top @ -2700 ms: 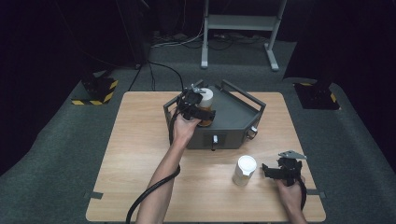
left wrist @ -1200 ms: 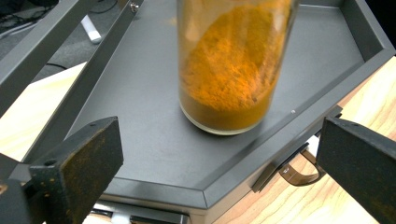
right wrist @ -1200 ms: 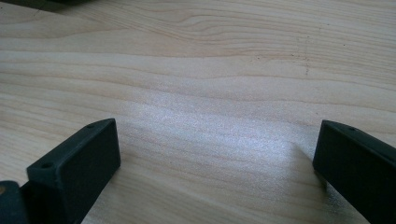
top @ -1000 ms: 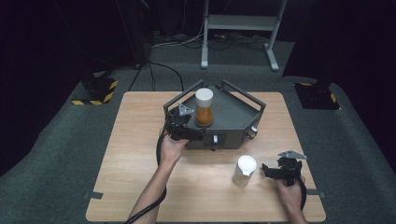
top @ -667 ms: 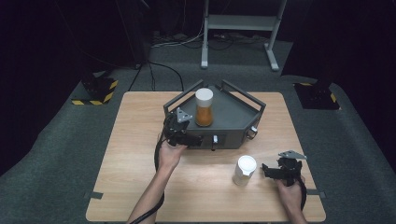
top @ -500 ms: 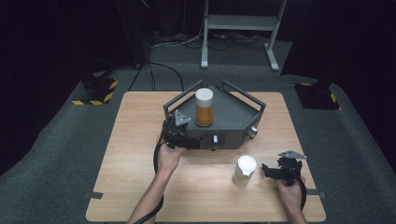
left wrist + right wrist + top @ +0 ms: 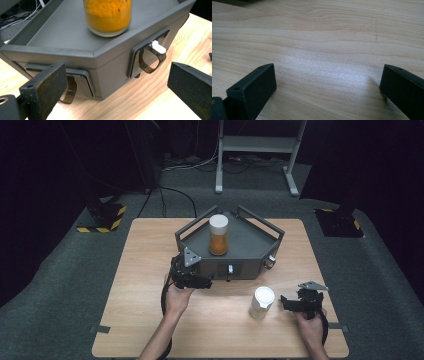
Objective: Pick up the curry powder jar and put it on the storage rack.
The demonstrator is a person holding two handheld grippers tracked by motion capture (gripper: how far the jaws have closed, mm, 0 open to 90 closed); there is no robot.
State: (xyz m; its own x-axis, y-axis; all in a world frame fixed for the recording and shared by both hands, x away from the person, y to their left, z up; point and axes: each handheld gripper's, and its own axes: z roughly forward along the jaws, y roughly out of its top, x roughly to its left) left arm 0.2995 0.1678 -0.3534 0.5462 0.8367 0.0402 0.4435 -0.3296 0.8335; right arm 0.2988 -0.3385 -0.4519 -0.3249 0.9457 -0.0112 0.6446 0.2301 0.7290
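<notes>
Near the middle of the high view sits a dark grey tray [image 7: 250,245] on the wooden table [image 7: 140,270], with a jar of orange powder [image 7: 218,235] standing upright on it, white lid on top. Just at the tray's lower-left corner is the left gripper [image 7: 192,281] — its jaws are spread wide with nothing between them, pointing at the tray's front wall and a small white latch [image 7: 158,47]. Down in the lower right, the right gripper [image 7: 295,304] sits low over bare wood, jaws also wide apart and empty. A white-lidded bottle [image 7: 262,302] stands just to its left.
</notes>
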